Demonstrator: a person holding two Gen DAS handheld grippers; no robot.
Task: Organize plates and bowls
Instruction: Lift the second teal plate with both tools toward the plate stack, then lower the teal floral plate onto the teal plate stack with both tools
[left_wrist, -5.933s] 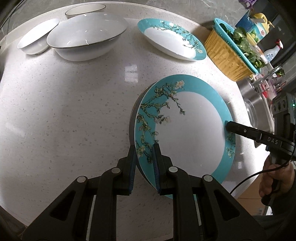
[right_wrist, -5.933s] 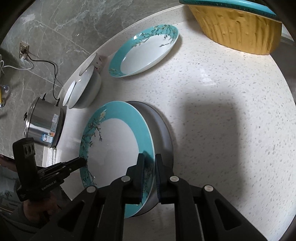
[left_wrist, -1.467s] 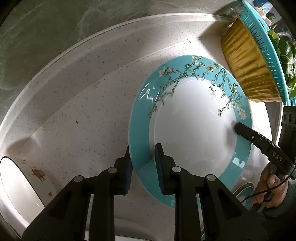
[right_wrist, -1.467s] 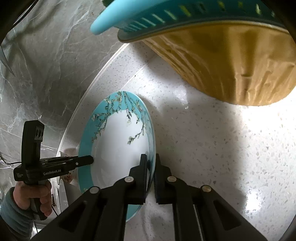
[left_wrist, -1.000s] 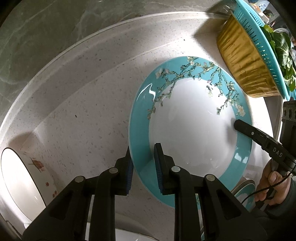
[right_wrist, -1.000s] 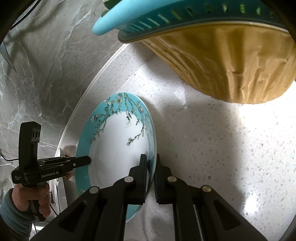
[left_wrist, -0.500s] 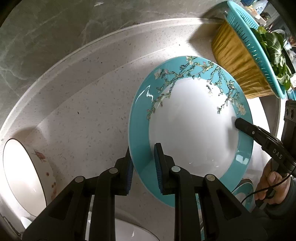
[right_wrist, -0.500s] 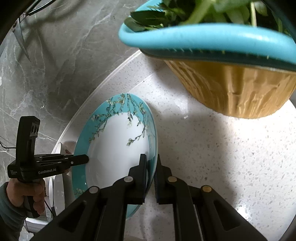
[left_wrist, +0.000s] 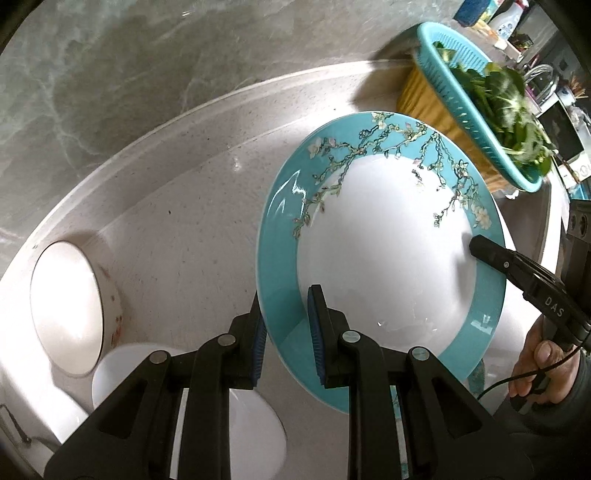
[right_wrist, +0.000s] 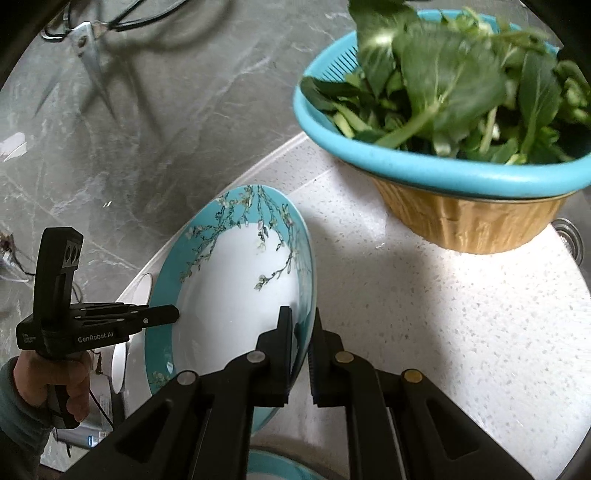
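Observation:
A deep turquoise plate with blossom branches and a white centre (left_wrist: 384, 258) is held in the air, tilted, above the speckled counter; it also shows in the right wrist view (right_wrist: 236, 288). My left gripper (left_wrist: 286, 325) is shut on its near rim. My right gripper (right_wrist: 302, 325) is shut on its opposite rim. Each gripper shows in the other's view, the right one (left_wrist: 476, 245) and the left one (right_wrist: 173, 314). White bowls (left_wrist: 70, 306) lie below at the left.
A teal colander of greens in a yellow basket (right_wrist: 461, 162) stands close at the right, also in the left wrist view (left_wrist: 476, 107). A grey marble wall (left_wrist: 147, 74) backs the counter. Another turquoise plate's rim (right_wrist: 273, 469) shows below.
Both grippers have lifted the plate higher off the counter. The colander of greens now shows from above and the white bowls have come further into view below.

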